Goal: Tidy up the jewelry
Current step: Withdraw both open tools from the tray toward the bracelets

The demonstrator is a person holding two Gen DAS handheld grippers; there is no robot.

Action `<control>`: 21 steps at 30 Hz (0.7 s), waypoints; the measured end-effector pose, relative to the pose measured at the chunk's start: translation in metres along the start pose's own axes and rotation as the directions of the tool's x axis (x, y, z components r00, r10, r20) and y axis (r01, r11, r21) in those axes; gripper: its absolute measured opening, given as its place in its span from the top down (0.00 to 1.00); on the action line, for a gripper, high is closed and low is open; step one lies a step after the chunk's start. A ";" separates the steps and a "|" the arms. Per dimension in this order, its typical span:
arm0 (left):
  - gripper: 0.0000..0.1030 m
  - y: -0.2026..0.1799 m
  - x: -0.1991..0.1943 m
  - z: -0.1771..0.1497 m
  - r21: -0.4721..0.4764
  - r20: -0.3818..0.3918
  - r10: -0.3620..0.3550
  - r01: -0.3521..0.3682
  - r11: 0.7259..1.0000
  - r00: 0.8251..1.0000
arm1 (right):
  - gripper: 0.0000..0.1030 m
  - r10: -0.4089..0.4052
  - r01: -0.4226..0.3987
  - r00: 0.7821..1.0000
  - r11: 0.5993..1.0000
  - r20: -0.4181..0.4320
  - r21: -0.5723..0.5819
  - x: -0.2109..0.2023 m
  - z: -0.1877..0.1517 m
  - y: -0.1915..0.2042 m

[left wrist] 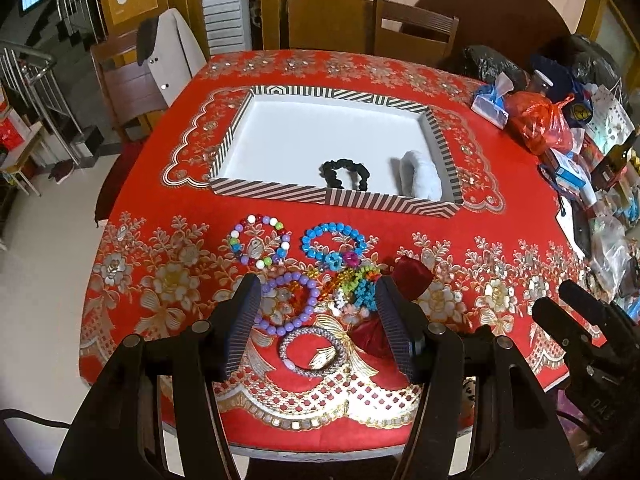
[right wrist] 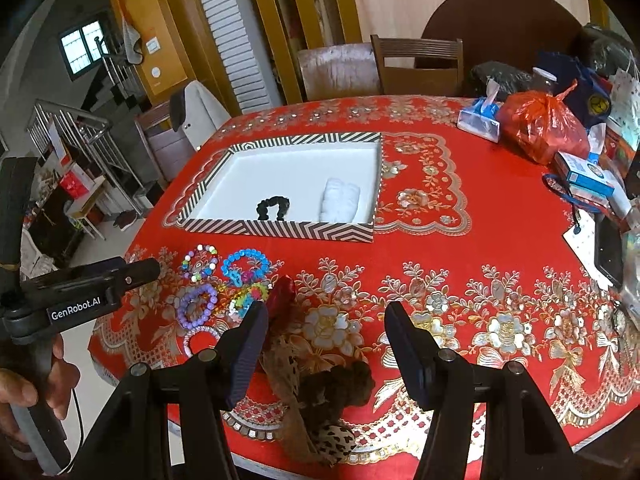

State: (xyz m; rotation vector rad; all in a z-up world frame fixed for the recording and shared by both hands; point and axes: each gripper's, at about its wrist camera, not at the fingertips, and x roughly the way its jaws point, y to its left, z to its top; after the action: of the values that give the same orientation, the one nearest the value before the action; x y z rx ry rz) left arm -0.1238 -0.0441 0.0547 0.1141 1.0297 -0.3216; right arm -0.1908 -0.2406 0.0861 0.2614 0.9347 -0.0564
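A striped box (left wrist: 276, 192) (right wrist: 280, 227) with a white inside holds a black scrunchie (left wrist: 345, 173) (right wrist: 273, 207) and a white rolled band (left wrist: 420, 174) (right wrist: 339, 199). In front of it lie several bead bracelets: a multicolour one (left wrist: 258, 242), a blue one (left wrist: 334, 240), a purple one (left wrist: 288, 304) (right wrist: 197, 305), a silver one (left wrist: 312, 350), and a colourful bead heap (left wrist: 356, 284). A dark red scrunchie (left wrist: 412, 276) (right wrist: 282, 294) lies beside them. My left gripper (left wrist: 316, 320) is open above the purple and silver bracelets. My right gripper (right wrist: 326, 340) is open above brown and leopard scrunchies (right wrist: 328, 392).
The red patterned tablecloth (left wrist: 480, 264) covers the table. Bags, boxes and clutter (left wrist: 560, 128) (right wrist: 560, 136) crowd the right edge. Wooden chairs (left wrist: 412, 28) stand behind the table. The table's near edge is just below both grippers.
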 end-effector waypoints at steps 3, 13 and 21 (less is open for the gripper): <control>0.42 0.000 -0.001 -0.001 -0.005 0.003 0.014 -0.014 1.000 1.000 | 0.43 0.002 -0.002 1.000 1.000 -0.003 -0.001 0.001 -0.001 0.001; 0.42 0.003 0.000 -0.011 -0.022 -0.008 0.026 -0.026 0.999 1.000 | 0.35 0.008 -0.009 1.000 1.000 -0.025 -0.019 0.004 -0.004 0.006; 0.42 0.005 -0.004 -0.015 -0.030 0.000 0.036 -0.036 0.999 0.999 | 0.35 0.009 -0.010 0.999 1.000 -0.035 -0.029 0.003 -0.007 0.007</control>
State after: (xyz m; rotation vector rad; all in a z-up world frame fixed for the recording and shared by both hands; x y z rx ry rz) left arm -0.1365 -0.0348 0.0499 0.1050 1.0305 -0.2737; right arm -0.1936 -0.2322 0.0813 0.2406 0.9684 -0.0299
